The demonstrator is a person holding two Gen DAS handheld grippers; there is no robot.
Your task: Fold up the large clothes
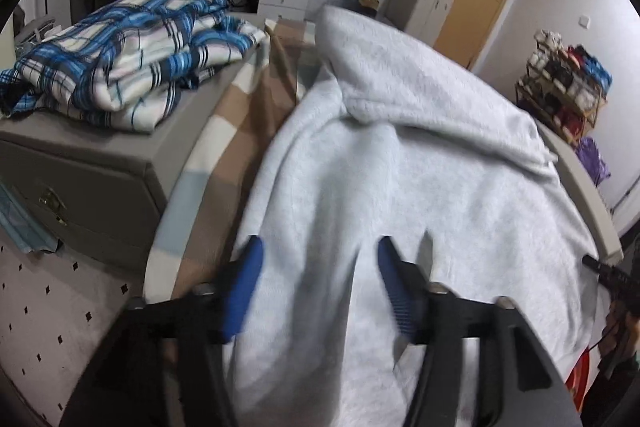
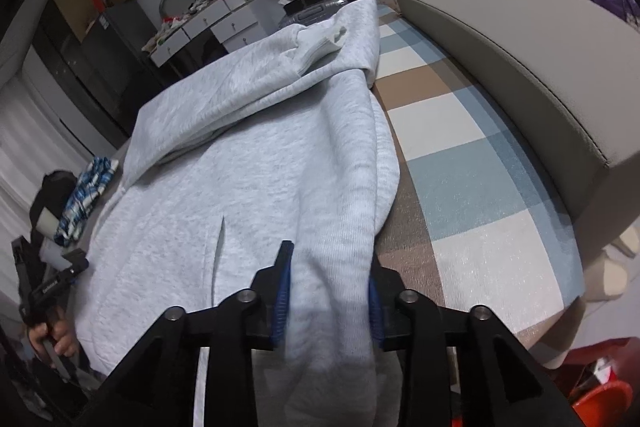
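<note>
Hoodie (image 2: pixel 248 163): soft matt grey fleece. Bed cover (image 2: pixel 460 163): smooth checked cloth.

One pale grey fleece hoodie (image 1: pixel 400 167) lies on one checked blue, tan and white bed cover (image 2: pixel 472 163). One folded blue-and-white plaid blanket (image 1: pixel 120 59) tops one grey storage chest (image 1: pixel 80 179). Two black handheld grippers with blue pads: left gripper (image 1: pixel 320 255), right gripper (image 2: pixel 330 263).
</note>
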